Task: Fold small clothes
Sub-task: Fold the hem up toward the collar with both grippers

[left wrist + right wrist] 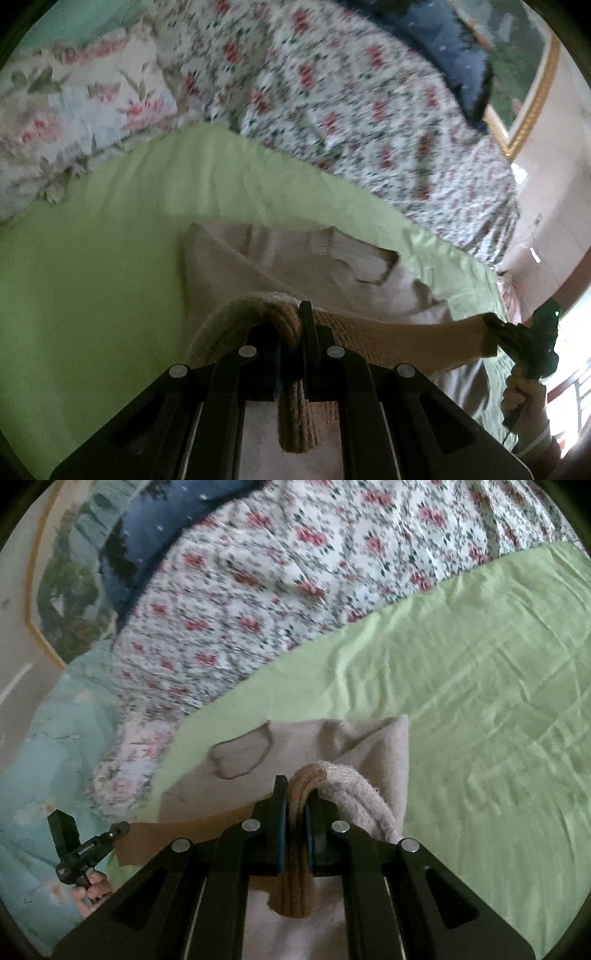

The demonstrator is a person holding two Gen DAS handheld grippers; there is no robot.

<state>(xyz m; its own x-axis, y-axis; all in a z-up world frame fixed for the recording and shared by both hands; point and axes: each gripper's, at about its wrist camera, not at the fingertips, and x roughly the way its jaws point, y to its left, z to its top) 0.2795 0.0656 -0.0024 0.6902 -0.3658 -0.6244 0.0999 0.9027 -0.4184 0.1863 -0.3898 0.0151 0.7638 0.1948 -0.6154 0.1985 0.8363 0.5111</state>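
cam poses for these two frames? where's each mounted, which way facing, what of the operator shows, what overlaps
Left wrist: on the left gripper, looking along its fingers across the green sheet to the floral quilt; jaws shut on the sweater hem. The right gripper and the hand holding it show at right.
Right wrist: on the right gripper, facing the same way, jaws shut on the hem. The left gripper and a hand show at lower left.
Shared: sweater, sheet, quilt, a framed picture.

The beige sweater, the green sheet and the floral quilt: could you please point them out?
beige sweater (pixel 295 258): left wrist view, flat upper body panel.
green sheet (pixel 480 701): right wrist view, bare wrinkled area.
floral quilt (pixel 277 590): right wrist view, printed middle.
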